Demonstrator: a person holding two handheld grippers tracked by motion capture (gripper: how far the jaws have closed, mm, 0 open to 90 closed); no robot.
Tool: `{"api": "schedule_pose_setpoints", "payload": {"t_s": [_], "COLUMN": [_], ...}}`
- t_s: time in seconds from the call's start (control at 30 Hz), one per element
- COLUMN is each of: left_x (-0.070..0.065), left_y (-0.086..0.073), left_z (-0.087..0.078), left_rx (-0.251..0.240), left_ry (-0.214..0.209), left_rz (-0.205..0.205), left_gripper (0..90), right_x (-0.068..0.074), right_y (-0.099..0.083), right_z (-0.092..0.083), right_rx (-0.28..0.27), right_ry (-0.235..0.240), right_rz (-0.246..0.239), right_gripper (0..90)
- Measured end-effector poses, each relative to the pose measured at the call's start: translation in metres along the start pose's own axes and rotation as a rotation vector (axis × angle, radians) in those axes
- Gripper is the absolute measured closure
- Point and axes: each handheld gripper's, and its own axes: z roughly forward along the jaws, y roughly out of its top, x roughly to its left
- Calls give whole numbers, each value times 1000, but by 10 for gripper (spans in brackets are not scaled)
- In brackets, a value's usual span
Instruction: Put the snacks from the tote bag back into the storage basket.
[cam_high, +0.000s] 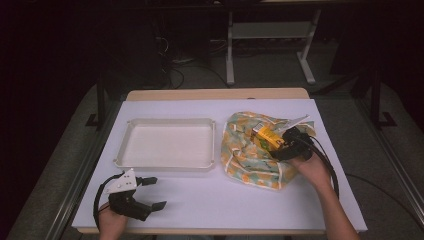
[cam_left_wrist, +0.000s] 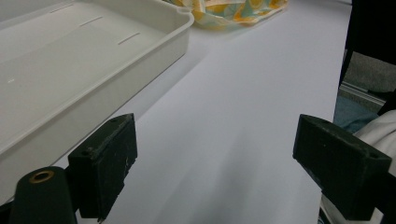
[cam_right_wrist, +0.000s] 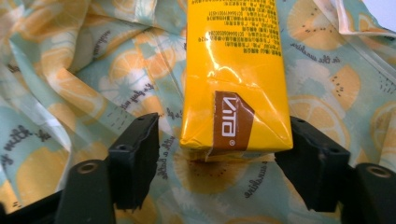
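Note:
A yellow drink carton (cam_high: 267, 136) (cam_right_wrist: 233, 70) lies on a crumpled cloth with a citrus print (cam_high: 250, 160) (cam_right_wrist: 70, 93) at the right of the table. My right gripper (cam_high: 286, 142) (cam_right_wrist: 224, 140) straddles the carton's near end. Its right pad touches the carton's corner, while a gap remains at the left pad. My left gripper (cam_high: 152, 192) (cam_left_wrist: 215, 158) rests near the front left of the table, with its jaws wide and nothing between them.
A shallow white tray (cam_high: 167, 121) (cam_left_wrist: 93, 93) stands at the left centre, just beyond the left gripper. The cloth (cam_left_wrist: 233, 9) shows past the tray's corner. The table's front edge (cam_high: 220, 231) runs close behind both hands.

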Motion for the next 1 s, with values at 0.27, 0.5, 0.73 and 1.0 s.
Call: {"api": "schedule_pose_setpoints", "payload": {"t_s": [0.27,0.5,0.73,1.0], "left_x": [0,0,0,0], "left_y": [0,0,0,0], "left_z": [1,0,1,1], "left_rx": [-1,0,-2,-1], "left_ry": [-1,-1,-3,-4], "left_rz": [-1,-4,-2,-2], "left_gripper": [132,132,132,132], "right_x": [0,0,-1,-1], "right_y": [0,-1,-2,-2], "right_z": [4,7,11,13], "right_rx": [11,12,27,35], "right_ry": [-15,-30,-39,-36], "right_rz": [-9,-10,-7,3], "right_gripper": [367,397,430,469]}}
